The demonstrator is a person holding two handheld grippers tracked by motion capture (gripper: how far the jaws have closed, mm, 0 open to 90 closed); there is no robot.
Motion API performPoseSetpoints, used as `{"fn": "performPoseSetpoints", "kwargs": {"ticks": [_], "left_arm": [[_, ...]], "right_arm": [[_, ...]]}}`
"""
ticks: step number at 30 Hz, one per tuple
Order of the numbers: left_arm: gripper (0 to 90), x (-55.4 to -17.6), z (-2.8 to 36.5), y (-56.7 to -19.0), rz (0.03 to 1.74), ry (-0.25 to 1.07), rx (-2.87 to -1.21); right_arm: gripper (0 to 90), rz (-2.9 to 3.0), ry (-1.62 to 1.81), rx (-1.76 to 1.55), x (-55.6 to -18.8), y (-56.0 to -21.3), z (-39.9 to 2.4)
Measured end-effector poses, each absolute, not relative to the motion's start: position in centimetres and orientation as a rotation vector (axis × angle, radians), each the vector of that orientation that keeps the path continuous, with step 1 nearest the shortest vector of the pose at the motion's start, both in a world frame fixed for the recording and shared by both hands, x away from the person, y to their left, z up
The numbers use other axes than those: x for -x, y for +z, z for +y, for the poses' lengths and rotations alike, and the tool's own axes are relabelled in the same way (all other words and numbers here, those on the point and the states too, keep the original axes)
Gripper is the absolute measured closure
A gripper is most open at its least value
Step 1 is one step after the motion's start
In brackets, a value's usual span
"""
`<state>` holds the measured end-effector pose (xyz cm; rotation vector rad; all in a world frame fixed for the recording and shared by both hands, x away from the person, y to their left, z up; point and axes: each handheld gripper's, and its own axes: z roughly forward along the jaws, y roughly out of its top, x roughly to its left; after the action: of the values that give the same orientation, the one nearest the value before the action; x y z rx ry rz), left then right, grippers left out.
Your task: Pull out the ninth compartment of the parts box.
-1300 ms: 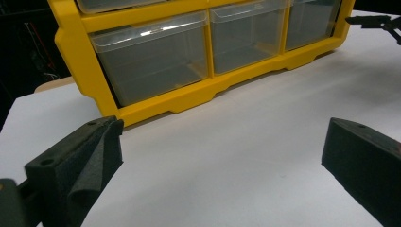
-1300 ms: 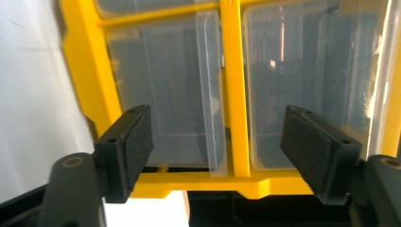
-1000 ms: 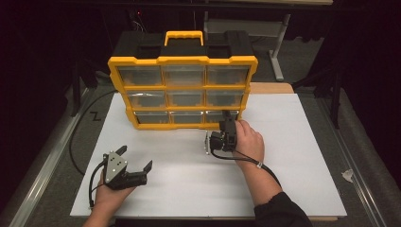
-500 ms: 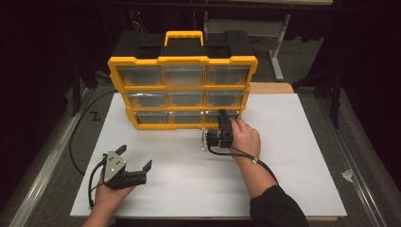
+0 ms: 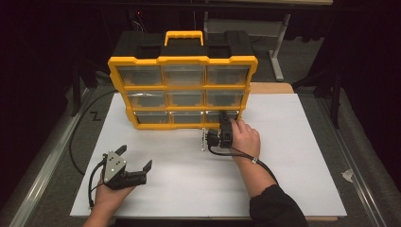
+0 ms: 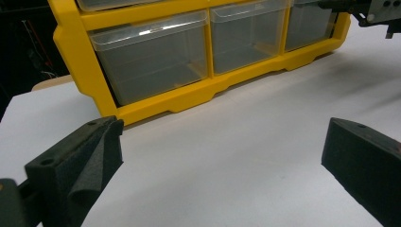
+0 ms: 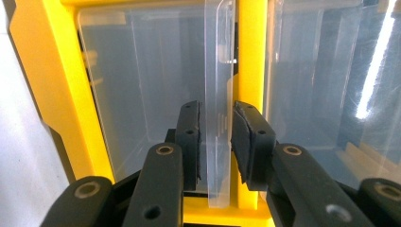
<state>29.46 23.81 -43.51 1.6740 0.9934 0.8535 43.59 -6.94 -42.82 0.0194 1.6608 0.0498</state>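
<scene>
Right gripper [image 7: 216, 137] at the pull tab of a bottom-row drawer

The yellow organiser [image 5: 183, 90] stands at the far middle of the white sheet [image 5: 293, 179]. The right gripper's jaws bracket the clear pull tab [image 7: 218, 94] of its bottom-right drawer [image 5: 222, 116], nearly closed; whether they already pinch it I cannot tell. To do this well, clamp squarely on the tab, then pull straight toward the near edge. The left gripper [image 5: 135, 174] rests near left, jaws wide apart. No brand or writing is readable.
</scene>
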Motion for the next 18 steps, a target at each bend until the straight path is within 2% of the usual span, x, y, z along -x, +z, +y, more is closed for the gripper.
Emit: {"fn": "performPoseSetpoints", "kwargs": {"ticks": [7,18], "left_arm": [[0.3,-29.54,23.81,-43.54,0.991,0.854,-1.676],[0.3,-29.55,23.77,-43.54,0.99,0.855,-1.675]], "right_arm": [[78.7,1.67,0.08,-0.008,-43.64,-42.45,-7.06],[76.2,1.663,0.065,-0.008,-43.01,-42.19,-7.14]]}}
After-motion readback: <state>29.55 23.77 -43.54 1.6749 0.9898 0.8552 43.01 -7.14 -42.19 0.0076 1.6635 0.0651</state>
